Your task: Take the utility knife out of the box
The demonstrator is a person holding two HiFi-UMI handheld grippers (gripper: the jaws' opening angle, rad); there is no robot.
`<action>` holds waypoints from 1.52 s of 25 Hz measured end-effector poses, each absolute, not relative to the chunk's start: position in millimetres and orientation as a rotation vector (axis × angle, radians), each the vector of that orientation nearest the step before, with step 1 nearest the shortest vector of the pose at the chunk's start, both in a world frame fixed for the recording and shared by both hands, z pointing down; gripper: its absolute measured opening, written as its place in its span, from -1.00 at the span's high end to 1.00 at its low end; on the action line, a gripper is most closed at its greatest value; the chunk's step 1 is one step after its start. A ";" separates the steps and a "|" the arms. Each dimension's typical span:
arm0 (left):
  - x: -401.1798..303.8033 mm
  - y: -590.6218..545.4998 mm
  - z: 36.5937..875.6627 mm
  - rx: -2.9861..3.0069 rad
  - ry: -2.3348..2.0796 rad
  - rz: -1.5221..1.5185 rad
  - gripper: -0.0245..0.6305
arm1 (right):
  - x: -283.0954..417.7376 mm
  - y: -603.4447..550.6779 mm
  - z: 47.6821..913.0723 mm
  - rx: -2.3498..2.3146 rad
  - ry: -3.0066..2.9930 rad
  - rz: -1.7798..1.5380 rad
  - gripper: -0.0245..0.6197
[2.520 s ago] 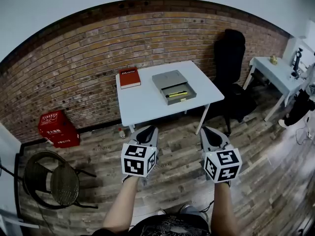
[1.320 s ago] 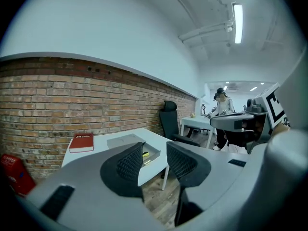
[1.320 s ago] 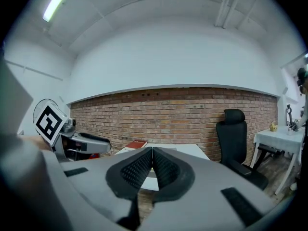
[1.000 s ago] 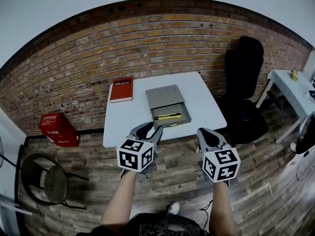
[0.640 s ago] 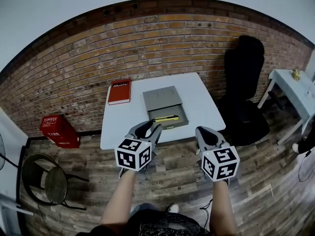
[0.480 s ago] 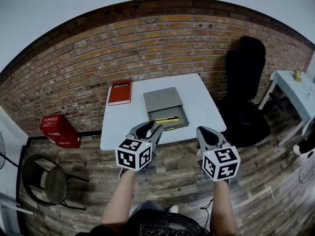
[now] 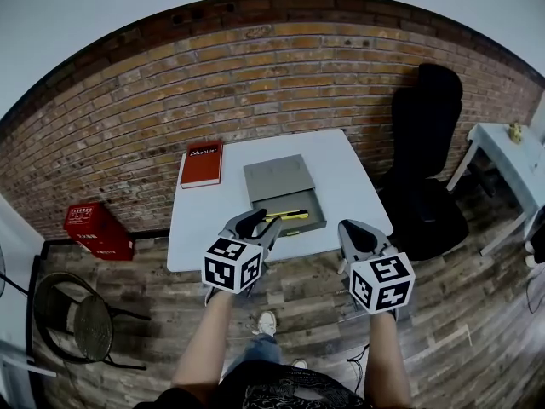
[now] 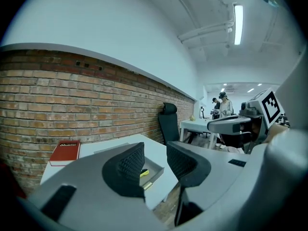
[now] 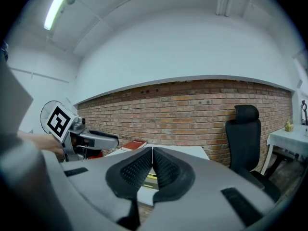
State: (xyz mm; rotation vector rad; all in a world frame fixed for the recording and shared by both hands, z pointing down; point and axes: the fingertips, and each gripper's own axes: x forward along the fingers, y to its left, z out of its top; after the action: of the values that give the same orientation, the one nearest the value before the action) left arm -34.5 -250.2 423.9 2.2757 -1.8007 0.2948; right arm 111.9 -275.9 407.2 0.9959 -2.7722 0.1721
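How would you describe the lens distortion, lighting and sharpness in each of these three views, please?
Head view: strong fisheye bows the brick wall into an arch; the light is even, the white table sharp, no harsh shadows. Left gripper view: dark round vignette at the corners, ceiling strip light blown out, left gripper looming large. Right gripper view: same vignette, second strip light glaring top left, brick wall crisp.

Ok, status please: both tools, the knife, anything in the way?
Left tool open, empty; right tool shut, empty. Utility knife in the open box, untouched. Nothing seen blocking the way.
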 end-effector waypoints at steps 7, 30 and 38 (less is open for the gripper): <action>-57.7 -297.1 448.1 2.310 -1.748 0.377 0.43 | 87.4 -318.0 417.4 1.021 -2.745 0.177 0.86; -93.9 -417.8 508.4 2.471 -1.337 0.633 0.35 | 23.0 -429.8 431.1 1.207 -2.628 0.232 0.86; -76.5 -417.3 547.1 2.511 -1.119 0.814 0.35 | 22.6 -434.0 440.7 1.238 -2.594 0.249 0.86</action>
State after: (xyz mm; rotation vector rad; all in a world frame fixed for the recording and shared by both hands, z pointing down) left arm -76.5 -417.3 547.1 2.5112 -1.1188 0.8140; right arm 22.6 -434.0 440.7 1.2383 -2.5940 0.2489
